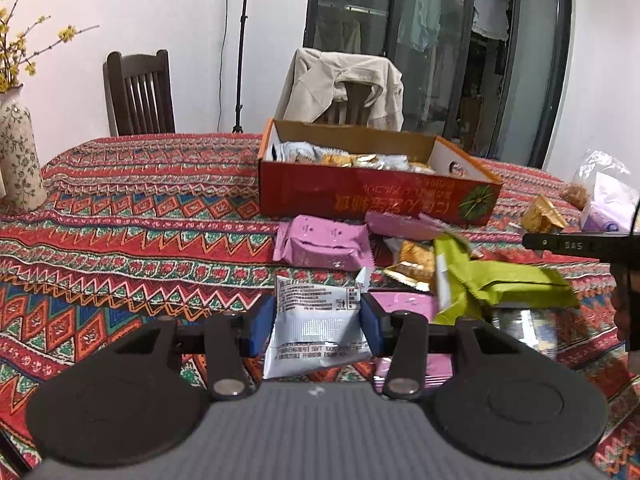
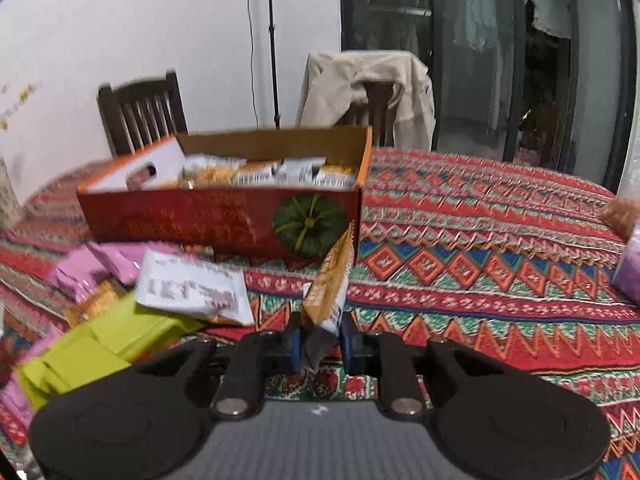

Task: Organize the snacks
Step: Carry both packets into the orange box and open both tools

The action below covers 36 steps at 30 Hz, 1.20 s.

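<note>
Two grippers each hold one snack pack over a table with a bright zigzag cloth (image 1: pixel 132 216). The left gripper (image 1: pixel 316 322) has its blue pads pressed on both sides of a white and silver pack (image 1: pixel 316 320). The right gripper (image 2: pixel 320 336) is squeezed almost all the way together, pinching the bottom corner of a thin orange and white pack (image 2: pixel 330 284) that stands up tall and leans a bit.

The red box (image 1: pixel 372 196) with the green pumpkin picture sits straight ahead. It already has a row of packs inside. I think the job now is to carry both packs over and drop them in.

To do it well, each pack should go up and over the near wall of the box before the pads let go. The orange pack is held only by a corner, so it may swing or slip. Slow moves seem best. The silver pack is puffy, so a soft squeeze is enough.

Loose packs lie between the grippers and the box: pink packs (image 1: pixel 326 244), a green pack (image 1: pixel 504 284) and a gold pack (image 1: pixel 416 262). Staying above them keeps them from being knocked. The cloth to the right of the box is bare, so there is room to swing in from that side. The box's side flap (image 2: pixel 140 168) sticks out on the left in the right camera, so that side is tighter. A vase (image 1: pixel 18 156) stands far off to the left.
</note>
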Each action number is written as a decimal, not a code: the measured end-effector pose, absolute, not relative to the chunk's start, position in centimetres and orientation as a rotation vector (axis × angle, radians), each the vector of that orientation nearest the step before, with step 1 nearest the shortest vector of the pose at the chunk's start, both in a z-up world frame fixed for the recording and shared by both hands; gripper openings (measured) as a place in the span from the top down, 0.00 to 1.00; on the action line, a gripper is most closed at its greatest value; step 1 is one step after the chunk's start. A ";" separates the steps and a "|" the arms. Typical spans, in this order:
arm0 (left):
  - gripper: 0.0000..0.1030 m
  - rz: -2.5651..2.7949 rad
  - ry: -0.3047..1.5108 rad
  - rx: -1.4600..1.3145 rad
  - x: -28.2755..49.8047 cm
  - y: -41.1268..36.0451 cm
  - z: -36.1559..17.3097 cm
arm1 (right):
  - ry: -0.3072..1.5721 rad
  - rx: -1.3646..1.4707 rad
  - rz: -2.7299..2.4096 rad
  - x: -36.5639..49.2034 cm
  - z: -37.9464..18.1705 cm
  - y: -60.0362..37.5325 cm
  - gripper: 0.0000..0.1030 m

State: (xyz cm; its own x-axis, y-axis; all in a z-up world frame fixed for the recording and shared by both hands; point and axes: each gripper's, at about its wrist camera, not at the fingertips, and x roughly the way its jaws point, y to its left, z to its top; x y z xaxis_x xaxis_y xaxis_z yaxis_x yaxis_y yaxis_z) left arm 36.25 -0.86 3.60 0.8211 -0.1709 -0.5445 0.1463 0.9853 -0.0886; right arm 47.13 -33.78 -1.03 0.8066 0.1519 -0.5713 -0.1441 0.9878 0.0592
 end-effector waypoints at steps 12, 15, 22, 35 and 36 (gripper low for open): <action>0.55 -0.265 0.551 -0.099 34.3 -2.3 6.9 | 0.481 0.016 0.246 37.8 4.9 -35.9 0.82; 0.55 -0.309 0.531 -0.095 36.4 -2.5 8.5 | 0.479 0.048 0.263 37.4 5.4 -36.5 0.82; 0.54 -0.326 0.548 -0.072 47.4 -2.7 12.5 | 0.481 0.092 0.382 41.9 7.4 -34.9 0.82; 0.52 -0.235 0.744 -0.008 64.1 -2.4 6.5 | 0.802 0.148 0.556 67.2 5.2 -25.9 0.82; 0.50 -0.241 0.748 0.008 64.5 -2.4 6.0 | 0.822 0.132 0.553 68.4 4.7 -25.0 0.82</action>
